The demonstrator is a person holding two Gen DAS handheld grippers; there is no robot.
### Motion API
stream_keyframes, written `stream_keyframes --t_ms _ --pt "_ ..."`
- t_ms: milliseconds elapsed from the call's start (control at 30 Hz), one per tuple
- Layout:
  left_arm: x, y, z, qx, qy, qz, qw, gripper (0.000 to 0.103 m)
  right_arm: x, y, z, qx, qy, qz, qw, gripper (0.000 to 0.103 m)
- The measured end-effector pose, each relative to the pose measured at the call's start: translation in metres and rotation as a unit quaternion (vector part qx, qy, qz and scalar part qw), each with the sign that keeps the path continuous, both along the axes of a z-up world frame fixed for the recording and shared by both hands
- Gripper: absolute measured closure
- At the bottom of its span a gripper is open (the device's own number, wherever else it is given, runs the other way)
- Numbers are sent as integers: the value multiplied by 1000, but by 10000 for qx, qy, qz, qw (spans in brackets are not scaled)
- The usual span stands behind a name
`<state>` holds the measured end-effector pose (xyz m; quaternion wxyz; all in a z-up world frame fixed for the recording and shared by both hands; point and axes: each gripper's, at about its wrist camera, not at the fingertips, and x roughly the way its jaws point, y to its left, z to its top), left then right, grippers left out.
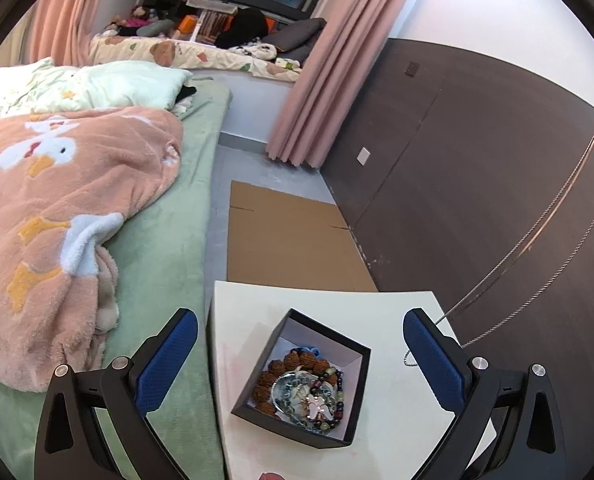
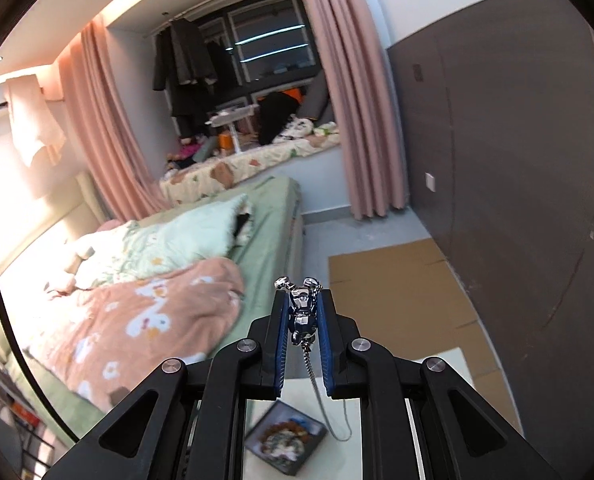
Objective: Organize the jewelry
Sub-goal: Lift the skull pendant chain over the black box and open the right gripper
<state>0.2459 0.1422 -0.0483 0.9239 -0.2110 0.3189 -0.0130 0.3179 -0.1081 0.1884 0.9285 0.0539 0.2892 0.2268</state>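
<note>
overhead, your right gripper point(image 2: 301, 312) is clamped on a silver bear-shaped pendant point(image 2: 300, 307), its chain point(image 2: 312, 376) hanging down toward the white table point(image 2: 349, 452). your left gripper point(image 1: 300, 356) stands wide apart and empty, its blue pads flanking the black jewelry box point(image 1: 297, 322). the box sits on the table at six o'clock in both views, holding beaded bracelets point(image 1: 301, 388); the chain runs off toward two o'clock.

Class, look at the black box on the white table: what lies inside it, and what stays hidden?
Inside the black box lie a brown seed-bead bracelet, mixed glass-bead bracelets and a pale flower-shaped piece, heaped together. Whatever lies beneath the heap is covered.
</note>
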Motion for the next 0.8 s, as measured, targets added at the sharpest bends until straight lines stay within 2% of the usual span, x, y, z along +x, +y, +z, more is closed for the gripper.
stream_keyframes --t_ms 133,300,800 --pt "-3 7 2 -54 -25 76 10000 1 -2 24 9 -54 -90 170 9998 88" --pt "-6 17 2 -102 -49 186 9998 1 -2 46 6 -109 -126 307 9994 88" --pt "-13 54 -2 -513 -20 502 9974 1 21 102 -39 -191 252 578 9978 88"
